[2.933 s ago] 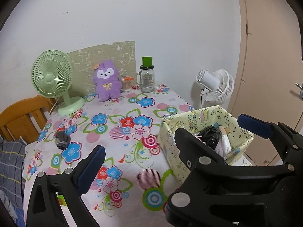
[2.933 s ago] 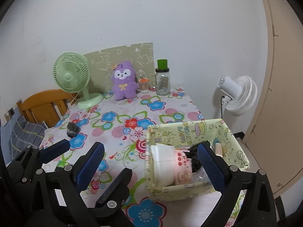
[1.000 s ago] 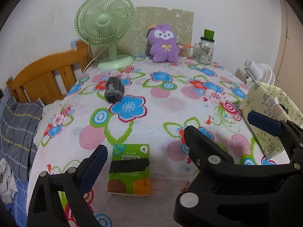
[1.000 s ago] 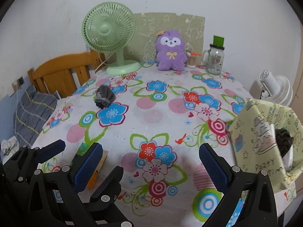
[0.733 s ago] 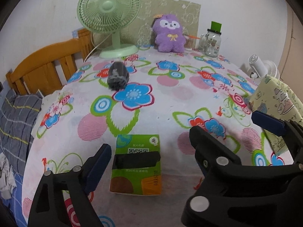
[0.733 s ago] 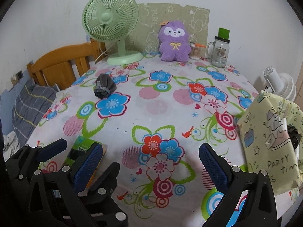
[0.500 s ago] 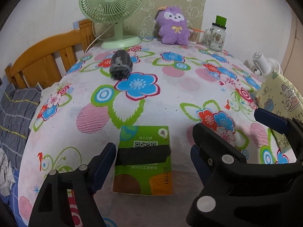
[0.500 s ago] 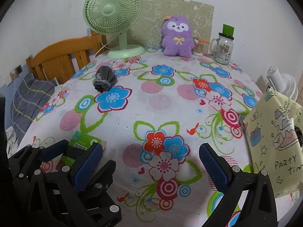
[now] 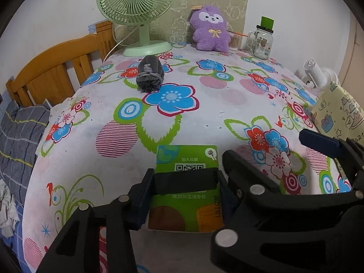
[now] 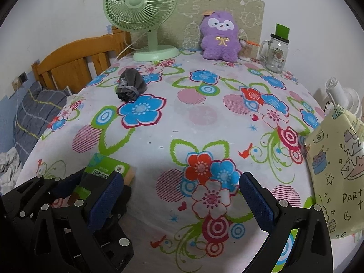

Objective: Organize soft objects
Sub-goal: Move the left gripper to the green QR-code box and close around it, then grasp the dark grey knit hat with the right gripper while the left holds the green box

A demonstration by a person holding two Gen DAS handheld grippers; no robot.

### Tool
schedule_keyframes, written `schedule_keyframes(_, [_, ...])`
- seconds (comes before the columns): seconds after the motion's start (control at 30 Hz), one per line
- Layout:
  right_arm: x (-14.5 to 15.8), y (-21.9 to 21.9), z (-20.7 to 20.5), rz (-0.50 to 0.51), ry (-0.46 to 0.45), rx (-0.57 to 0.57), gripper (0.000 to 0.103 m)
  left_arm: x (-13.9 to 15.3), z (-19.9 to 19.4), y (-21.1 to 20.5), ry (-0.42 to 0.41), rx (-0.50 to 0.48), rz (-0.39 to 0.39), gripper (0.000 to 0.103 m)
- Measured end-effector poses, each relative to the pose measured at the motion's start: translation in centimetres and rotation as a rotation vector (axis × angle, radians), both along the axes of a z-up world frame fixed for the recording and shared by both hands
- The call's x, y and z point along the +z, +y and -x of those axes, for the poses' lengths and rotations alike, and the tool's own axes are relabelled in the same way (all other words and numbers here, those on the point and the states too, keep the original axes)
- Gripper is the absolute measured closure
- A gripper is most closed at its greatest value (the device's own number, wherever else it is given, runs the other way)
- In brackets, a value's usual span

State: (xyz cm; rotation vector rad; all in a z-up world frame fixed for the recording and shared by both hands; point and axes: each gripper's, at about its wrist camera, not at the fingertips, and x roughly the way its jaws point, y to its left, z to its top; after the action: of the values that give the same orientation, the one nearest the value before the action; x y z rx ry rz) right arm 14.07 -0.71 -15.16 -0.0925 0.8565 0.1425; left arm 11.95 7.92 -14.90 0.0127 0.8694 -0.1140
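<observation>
- Left gripper [image 9: 185,195]: jaws closing around the green tissue pack [image 9: 186,191], which lies flat on the tabletop [image 9: 204,118] directly between the fingers; pads at or almost at its two long sides, firm contact cannot be confirmed.
- Right gripper [image 10: 180,192]: jaws wide, nothing between them; it hovers over bare flowered cloth, with the left gripper just to its left.
- Yellow fabric bin [image 10: 336,170]: to the right of the right gripper, near the tabletop edge.
- Step in hand, as judged: grasping the pack for transfer to the bin.
- Next move calls for finishing the squeeze, lifting clear, then carrying right to the bin; the soft pack may buckle.
- Farther ahead: rolled grey sock bundle [image 9: 150,74], not yet collected.
- Farthest: purple plush [image 9: 211,30], green fan [image 9: 136,11].
</observation>
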Motion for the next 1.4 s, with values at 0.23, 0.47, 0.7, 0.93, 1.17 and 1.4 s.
schedule_keyframes(0.23, [0.4,0.8,-0.9,-0.022,0.012,0.007,0.000,0.7,-0.5,0.8,-0.011,0.002,-0.005,0.054])
schedule_keyframes(0.47, [1.8,2.3,-2.7,-0.032,-0.008,0.022,0.000,2.2,-2.2,2.1,-0.039,0.015,-0.034,0.054])
schedule_keyframes(0.7, [2.8,3.8,-5.1,-0.044,-0.015,0.033,0.000,3.4,-4.6,3.8,-0.032,0.024,-0.040,0.054])
schedule_keyframes(0.93, [3.5,5.5,-7.7,-0.044,-0.034,0.059,0.000,4.1,-6.8,5.2,-0.024,0.039,-0.044,0.054])
schedule_keyframes(1.17, [3.2,7.4,-10.9,-0.072,-0.022,0.082,0.000,4.3,-9.7,6.8,-0.005,0.060,-0.066,0.054])
schedule_keyframes(1.4, [2.1,8.4,-14.1,-0.071,-0.001,0.067,0.006,3.3,-13.0,7.9,0.029,0.063,-0.078,0.054])
